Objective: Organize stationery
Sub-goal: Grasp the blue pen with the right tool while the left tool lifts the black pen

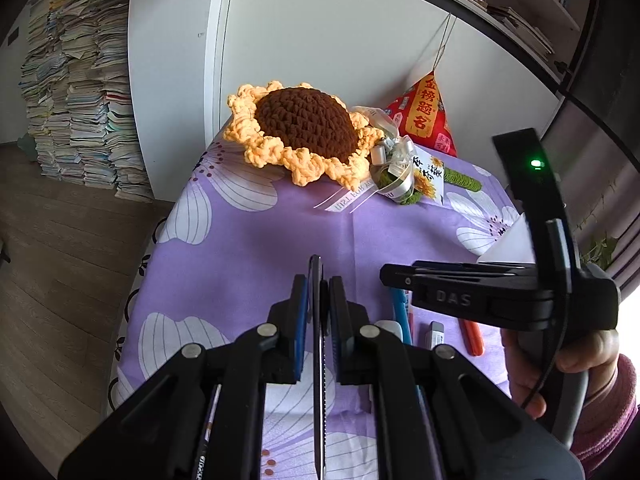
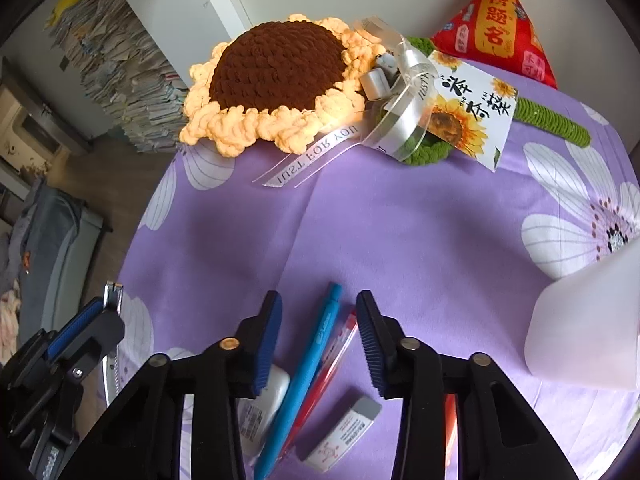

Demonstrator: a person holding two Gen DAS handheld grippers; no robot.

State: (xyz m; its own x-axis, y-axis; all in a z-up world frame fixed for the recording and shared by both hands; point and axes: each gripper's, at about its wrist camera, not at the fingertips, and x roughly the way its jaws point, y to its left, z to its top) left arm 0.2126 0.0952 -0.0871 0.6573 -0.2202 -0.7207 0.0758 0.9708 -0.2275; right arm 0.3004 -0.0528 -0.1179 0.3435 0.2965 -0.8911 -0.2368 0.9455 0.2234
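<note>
My left gripper is shut on a thin metal ruler, held edge-on above the purple flowered tablecloth. In the right wrist view the ruler's metal end sticks out of the left gripper at the lower left. My right gripper is open and hovers over a blue pen and a red pen. A white eraser lies lower right of them, and a white correction tape lies under the left finger. The right gripper also shows in the left wrist view.
A crocheted sunflower with a ribbon and card lies at the back of the table. A red pyramid-shaped pouch hangs by the wall. A translucent white container stands at the right. Stacks of books stand on the floor left.
</note>
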